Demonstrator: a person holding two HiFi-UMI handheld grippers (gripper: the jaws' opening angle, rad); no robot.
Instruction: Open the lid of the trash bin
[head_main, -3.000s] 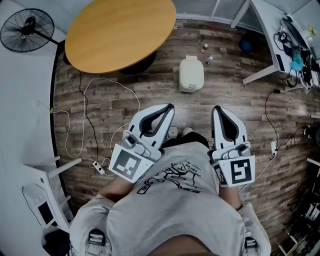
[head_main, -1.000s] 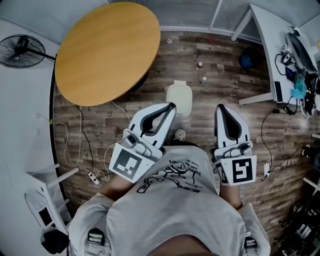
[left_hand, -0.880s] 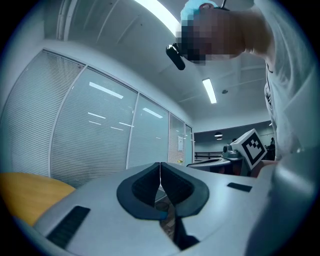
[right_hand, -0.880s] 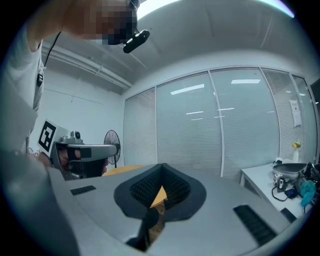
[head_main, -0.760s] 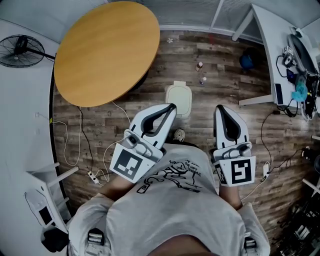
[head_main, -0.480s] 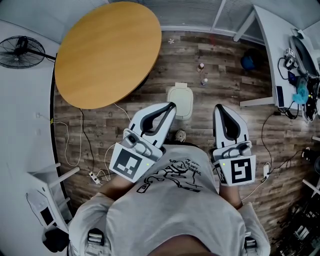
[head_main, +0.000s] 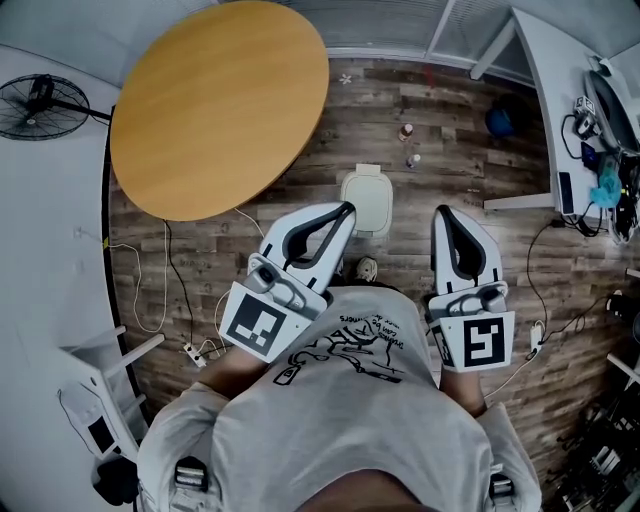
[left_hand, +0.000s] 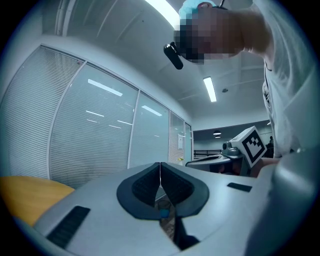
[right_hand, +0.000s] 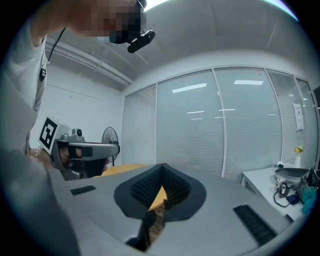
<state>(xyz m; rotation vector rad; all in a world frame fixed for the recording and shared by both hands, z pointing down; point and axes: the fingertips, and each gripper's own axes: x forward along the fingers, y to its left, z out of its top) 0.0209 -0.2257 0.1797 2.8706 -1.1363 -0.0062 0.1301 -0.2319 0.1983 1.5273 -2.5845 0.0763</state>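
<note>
Nearest to the camera is the person's grey printed T-shirt (head_main: 340, 400), and in front of the chest both tools are held side by side, pointing forward. The left gripper (head_main: 346, 207) has its fingers (left_hand: 142, 187) pressed together along one thin line, and there is nothing between them. The right gripper (head_main: 447, 211) is the same: its fingers (right_hand: 140, 189) meet at the tips and hold nothing. Between the two grippers, the tip of a light shoe (head_main: 368, 268) shows on the dark wooden plank floor (head_main: 470, 150). Just beyond the shoe stands the small cream plastic trash bin (head_main: 368, 202), near the middle of the floor and well apart from its far edge; its lid lies flat and closed. From above, the tip of the left gripper overlaps the left side of the bin, but I cannot tell if it touches. Farther, two small bottles (head_main: 406, 132) stand on the floor. To the left of the bin is the round light-brown wooden surface (head_main: 220, 100), and thin white cables (head_main: 160, 290) lie by the left edge of the floor. A black fan (head_main: 40, 93) is at the far left.
</note>
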